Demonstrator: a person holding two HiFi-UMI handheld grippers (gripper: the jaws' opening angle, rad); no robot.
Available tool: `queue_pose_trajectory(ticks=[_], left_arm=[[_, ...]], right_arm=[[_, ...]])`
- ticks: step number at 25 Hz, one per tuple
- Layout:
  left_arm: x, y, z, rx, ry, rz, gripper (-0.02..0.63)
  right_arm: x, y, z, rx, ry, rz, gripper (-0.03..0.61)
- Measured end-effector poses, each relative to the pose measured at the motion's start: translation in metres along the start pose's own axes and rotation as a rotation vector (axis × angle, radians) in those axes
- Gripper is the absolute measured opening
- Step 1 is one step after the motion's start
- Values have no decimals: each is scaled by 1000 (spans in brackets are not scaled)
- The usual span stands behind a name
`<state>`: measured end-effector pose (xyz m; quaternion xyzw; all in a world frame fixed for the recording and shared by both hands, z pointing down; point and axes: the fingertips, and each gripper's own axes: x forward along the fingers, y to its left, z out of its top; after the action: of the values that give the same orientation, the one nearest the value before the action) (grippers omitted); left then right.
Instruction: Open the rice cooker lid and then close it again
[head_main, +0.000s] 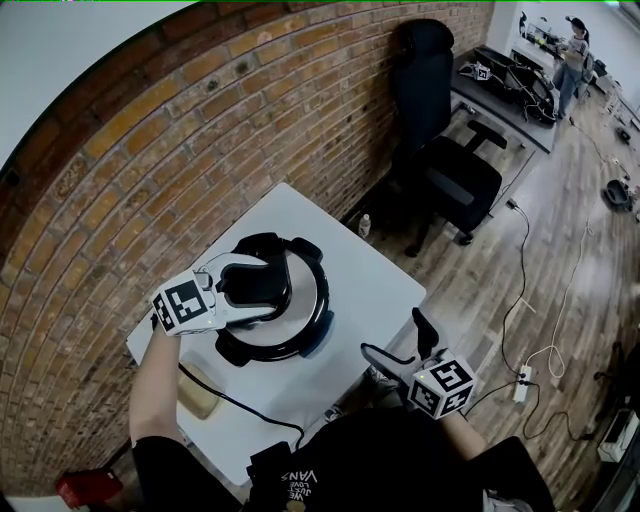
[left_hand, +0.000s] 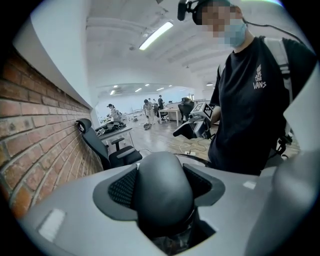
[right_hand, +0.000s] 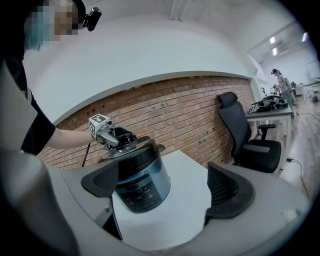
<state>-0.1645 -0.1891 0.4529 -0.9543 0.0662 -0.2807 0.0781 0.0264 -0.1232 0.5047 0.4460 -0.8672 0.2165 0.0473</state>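
Note:
A dark rice cooker stands on a small white table against the brick wall. Its round steel lid lies on top of the pot. My left gripper reaches over the lid from the left, and its jaws are closed on the black lid knob, with a pad on each side. In the right gripper view the cooker shows its control panel, with the left gripper on top. My right gripper hangs off the table's near edge, open and holding nothing.
A black office chair stands past the table's far corner. A black power cord runs over the table's left end beside a tan object. Cables and a power strip lie on the wooden floor to the right.

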Motion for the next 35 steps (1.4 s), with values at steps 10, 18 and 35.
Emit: queue_pose_trajectory(ticks=[10,18,35], left_arm=[[-5,5,-7,-30,-37,-20,284],[-4,8,-5,-56,-44,26,278],[-5,8,-9,-111,44,122,277]], right_arm=[[-2,-8,1,13,-8,-23,555],[-2,-5,0,19,-15,-19,555],[-2,0,5,32,-43,3,555]])
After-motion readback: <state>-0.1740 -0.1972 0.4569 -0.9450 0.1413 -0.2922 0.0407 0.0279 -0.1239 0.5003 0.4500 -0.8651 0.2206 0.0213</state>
